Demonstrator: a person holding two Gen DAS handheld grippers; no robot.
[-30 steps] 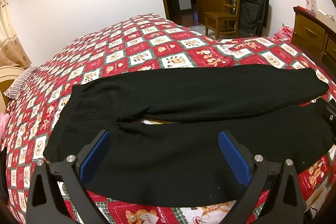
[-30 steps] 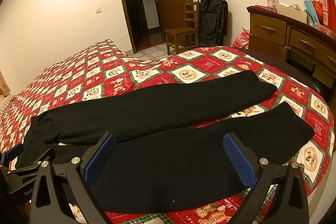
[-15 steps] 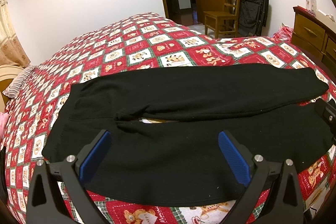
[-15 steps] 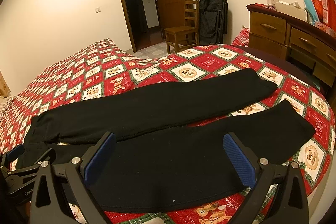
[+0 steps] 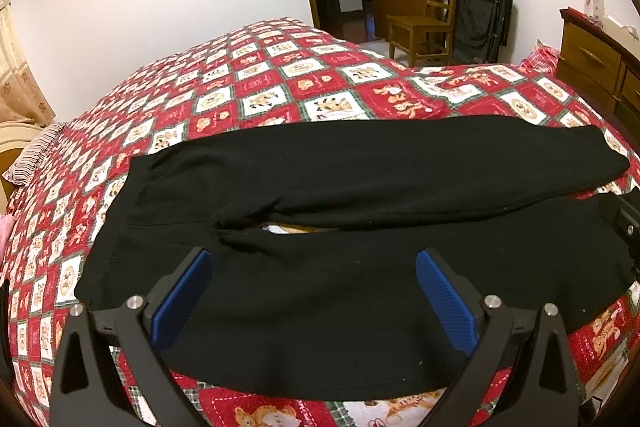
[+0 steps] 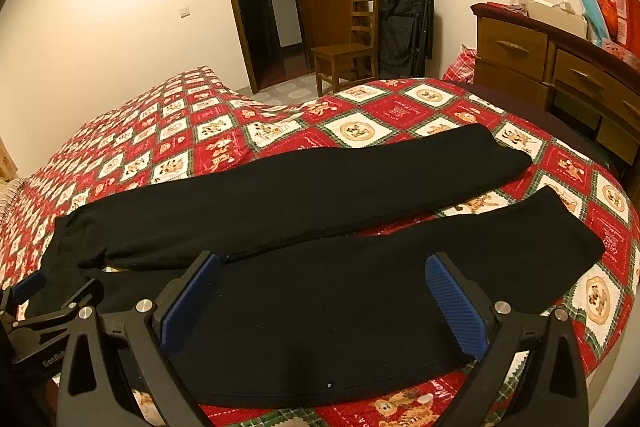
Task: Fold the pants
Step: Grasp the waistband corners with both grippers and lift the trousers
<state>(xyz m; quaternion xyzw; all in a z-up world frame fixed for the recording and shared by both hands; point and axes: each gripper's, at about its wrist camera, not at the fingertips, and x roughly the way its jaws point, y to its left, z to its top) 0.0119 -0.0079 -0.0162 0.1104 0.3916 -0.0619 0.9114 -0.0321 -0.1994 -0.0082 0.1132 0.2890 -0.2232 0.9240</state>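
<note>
With the long black fabric pants (image 5: pixel 360 227) spread flat on the red patchwork quilted bed (image 5: pixel 280 79), both the left hand-held gripper (image 5: pixel 314 291) and right hand-held gripper (image 6: pixel 324 299) hover wide apart, empty, and should pinch the near leg's edge evenly before lifting it over.

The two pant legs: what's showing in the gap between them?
Between the pants' legs, only the red patterned bedspread shows, widening toward the cuffs; clearest in the right wrist view.

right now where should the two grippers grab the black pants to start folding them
On the near leg's front edge: the left gripper by the waist, the right gripper toward the cuff. The black pants lie flat with legs side by side, and both open grippers hover over that edge.
</note>
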